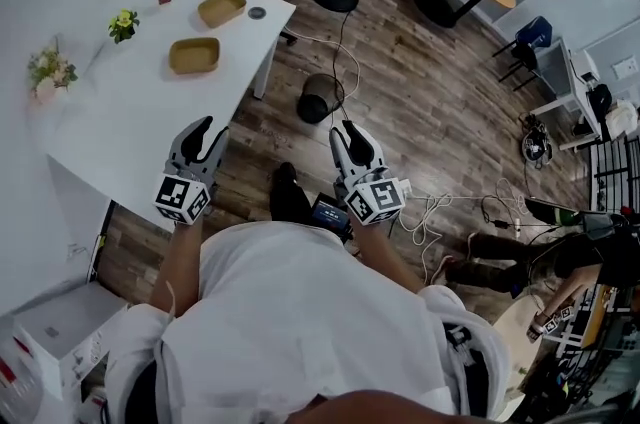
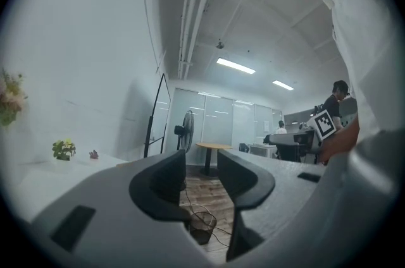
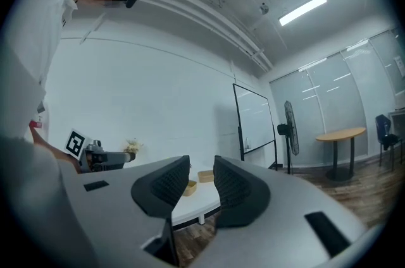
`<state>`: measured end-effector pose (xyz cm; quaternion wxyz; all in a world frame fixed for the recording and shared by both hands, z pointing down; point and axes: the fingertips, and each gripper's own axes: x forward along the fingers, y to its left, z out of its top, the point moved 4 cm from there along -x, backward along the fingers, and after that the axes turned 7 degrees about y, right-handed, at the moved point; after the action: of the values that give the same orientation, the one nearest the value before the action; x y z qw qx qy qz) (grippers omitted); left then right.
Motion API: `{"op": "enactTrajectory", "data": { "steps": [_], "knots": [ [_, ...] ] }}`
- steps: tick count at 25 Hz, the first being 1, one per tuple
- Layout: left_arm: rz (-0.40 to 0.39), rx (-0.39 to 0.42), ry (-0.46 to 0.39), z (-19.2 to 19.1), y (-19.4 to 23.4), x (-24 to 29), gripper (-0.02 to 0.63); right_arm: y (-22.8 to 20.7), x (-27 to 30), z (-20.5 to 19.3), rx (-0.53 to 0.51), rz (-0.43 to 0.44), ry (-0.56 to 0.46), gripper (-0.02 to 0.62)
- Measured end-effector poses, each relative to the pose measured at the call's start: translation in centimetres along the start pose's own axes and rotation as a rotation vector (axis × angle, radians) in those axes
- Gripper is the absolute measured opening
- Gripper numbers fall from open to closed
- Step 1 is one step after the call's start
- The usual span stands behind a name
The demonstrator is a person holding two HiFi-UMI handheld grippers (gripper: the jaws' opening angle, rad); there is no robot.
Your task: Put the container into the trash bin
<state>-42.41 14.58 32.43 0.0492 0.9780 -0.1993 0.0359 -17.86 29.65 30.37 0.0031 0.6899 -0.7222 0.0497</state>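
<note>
Left gripper [image 1: 203, 134], right gripper [image 1: 350, 132]: jaws apart, empty, near white table [image 1: 120, 112]
Tan shallow containers [image 1: 194, 55] [image 1: 221, 8]: on table
Black round trash bin [image 1: 321, 98]: beside table

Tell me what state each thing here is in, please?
Left grey two-jaw gripper: open, empty.
Right grey two-jaw gripper: open, empty.
Nearer tan shallow container: on white table, untouched.
Farther tan shallow container: on table, untouched.
Black mesh trash bin: upright on wooden floor.
</note>
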Motion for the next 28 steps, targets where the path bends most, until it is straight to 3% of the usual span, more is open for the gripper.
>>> {"op": "enactTrajectory", "data": {
  "steps": [5, 10, 16, 22, 28],
  "knots": [
    [0.031, -0.002, 0.0, 0.1, 4.5, 2.5, 0.161, -2.9, 6.7, -0.7, 0.027, 0.035, 0.009, 0.14],
    [0.109, -0.009, -0.021, 1.2, 8.6, 4.7, 0.161, -4.7, 16.1, -0.8, 0.054, 0.174, 0.029, 0.14],
    [0.305, -0.023, -0.006, 2.6, 13.6, 6.7, 0.161, -6.2, 27.3, 0.8, 0.057, 0.371, 0.065, 0.14],
    [0.509, -0.066, 0.001, 2.0, 18.1, 6.4, 0.161, -6.6, 37.7, -0.2, 0.073, 0.549, 0.161, 0.14],
    [0.697, -0.101, 0.009, 0.4, 20.8, 4.5, 0.16, -4.3, 46.7, -5.7, 0.032, 0.716, 0.412, 0.14]
  ]
}}
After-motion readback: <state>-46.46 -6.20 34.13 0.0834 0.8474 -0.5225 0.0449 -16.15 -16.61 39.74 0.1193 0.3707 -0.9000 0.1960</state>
